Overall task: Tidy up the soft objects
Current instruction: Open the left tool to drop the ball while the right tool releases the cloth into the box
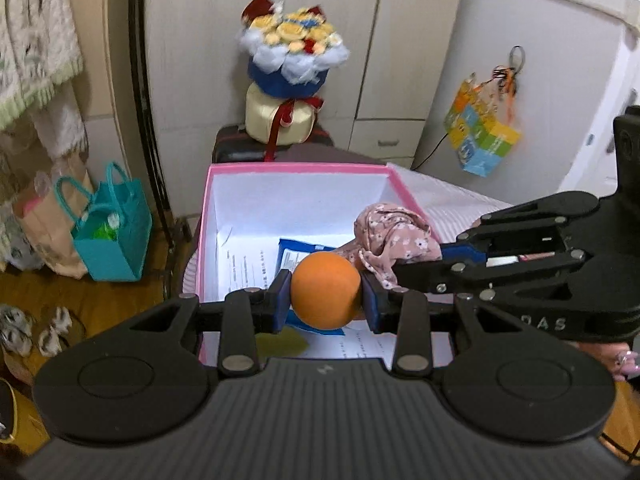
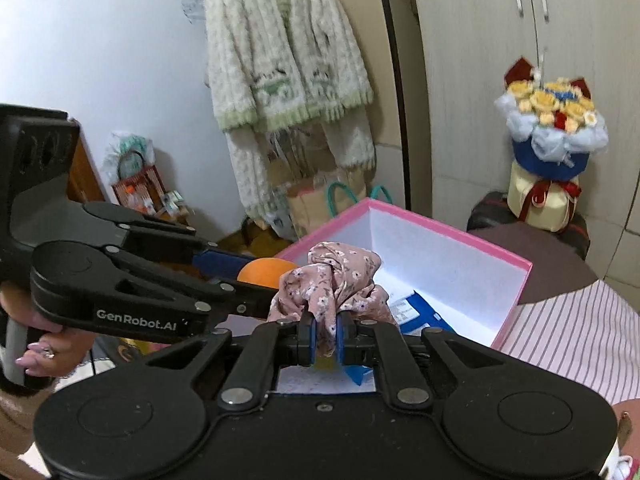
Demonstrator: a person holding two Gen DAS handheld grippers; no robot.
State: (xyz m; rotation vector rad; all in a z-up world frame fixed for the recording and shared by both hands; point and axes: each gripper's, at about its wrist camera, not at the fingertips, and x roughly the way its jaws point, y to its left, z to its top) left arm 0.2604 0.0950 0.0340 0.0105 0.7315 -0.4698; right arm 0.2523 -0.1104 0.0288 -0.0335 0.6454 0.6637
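My left gripper is shut on an orange soft ball and holds it over the near end of an open pink box with a white inside. My right gripper is shut on a pink floral scrunchie and holds it above the same box. In the left wrist view the scrunchie hangs just right of the ball, with the right gripper coming in from the right. In the right wrist view the ball shows behind the scrunchie, held by the left gripper.
Papers and a blue packet lie in the box. The box sits on a striped pink bed cover. A flower bouquet stands on a dark suitcase behind. A teal bag stands on the wooden floor at left. A knitted cardigan hangs on the wall.
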